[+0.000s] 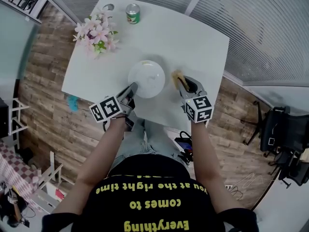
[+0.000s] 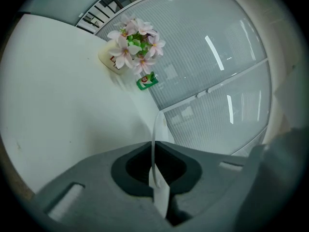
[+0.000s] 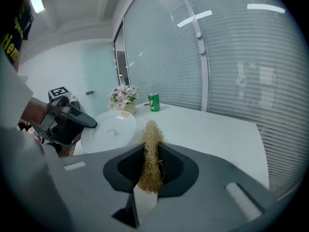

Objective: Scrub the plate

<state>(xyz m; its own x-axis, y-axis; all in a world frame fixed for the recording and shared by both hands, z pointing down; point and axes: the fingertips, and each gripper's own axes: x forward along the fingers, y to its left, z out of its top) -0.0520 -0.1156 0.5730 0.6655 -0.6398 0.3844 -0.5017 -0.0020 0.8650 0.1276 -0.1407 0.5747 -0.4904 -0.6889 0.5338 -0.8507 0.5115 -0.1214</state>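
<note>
Plainly, the white plate [image 1: 146, 79] sits near the front edge of the white worktop [image 1: 193, 47], roughly midway along it; the left tool [image 1: 133, 87] has its jaws clamped almost together on the plate's near-left rim, and in the left gripper view that rim runs as a thin white edge straight between the dark pads. Whether the plate's underside rests flat on the worktop cannot be made out. The right tool [image 1: 181, 81] is just to the right of the plate, apart from it; its jaws stand narrow and pinch a tan fibre scrubber [image 3: 151, 153], whose wiry tuft sticks out past the pads. In the head view the scrubber hangs over the worktop just beside the plate's right rim. Each tool carries its cube with square markers at the back, toward the person's bare forearms. Further back on the worktop, near the left corner, a cream pot of pink flowers [image 1: 96, 33] stands; a green can [image 1: 133, 13] stands upright near it, close to the far edge. Wood-plank floor [image 1: 43, 81] lies to the left of the worktop; slatted blinds behind glass [image 3: 231, 57] lie beyond it.
</note>
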